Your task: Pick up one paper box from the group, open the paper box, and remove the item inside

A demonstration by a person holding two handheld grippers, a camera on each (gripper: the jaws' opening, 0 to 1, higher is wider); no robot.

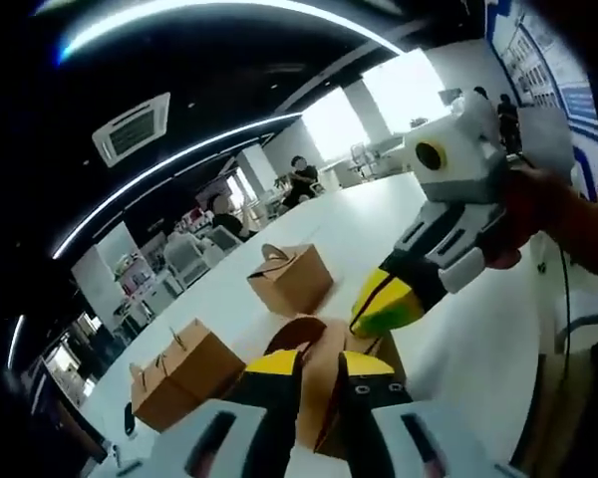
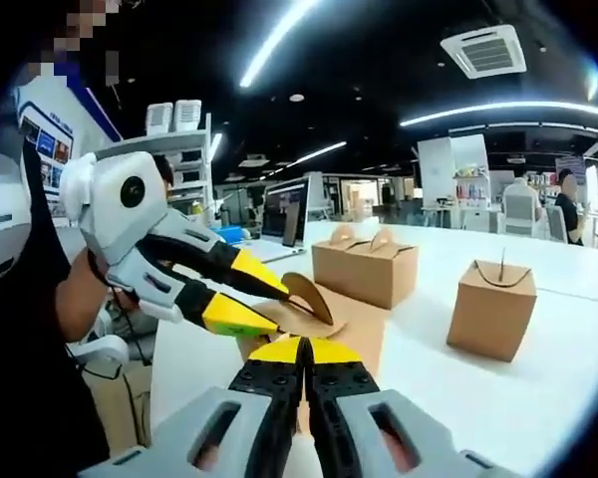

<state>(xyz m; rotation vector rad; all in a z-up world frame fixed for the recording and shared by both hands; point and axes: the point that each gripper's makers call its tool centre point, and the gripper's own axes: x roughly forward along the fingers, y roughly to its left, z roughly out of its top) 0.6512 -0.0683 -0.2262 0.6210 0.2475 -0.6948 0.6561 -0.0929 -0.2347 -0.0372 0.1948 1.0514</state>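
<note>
My left gripper [image 1: 319, 370] pinches the open paper box's [image 1: 324, 383] wall at 6 o'clock; my right gripper [image 2: 301, 351] is clenched on its near edge. 2 closed boxes [image 2: 367, 267] [image 2: 491, 307] sit on the white table [image 2: 538, 398] at 1 and 3 o'clock.

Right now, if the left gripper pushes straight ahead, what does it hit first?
Probably the opened paper box directly ahead, its flap between the fingers of the left gripper. Depth is unclear.
</note>
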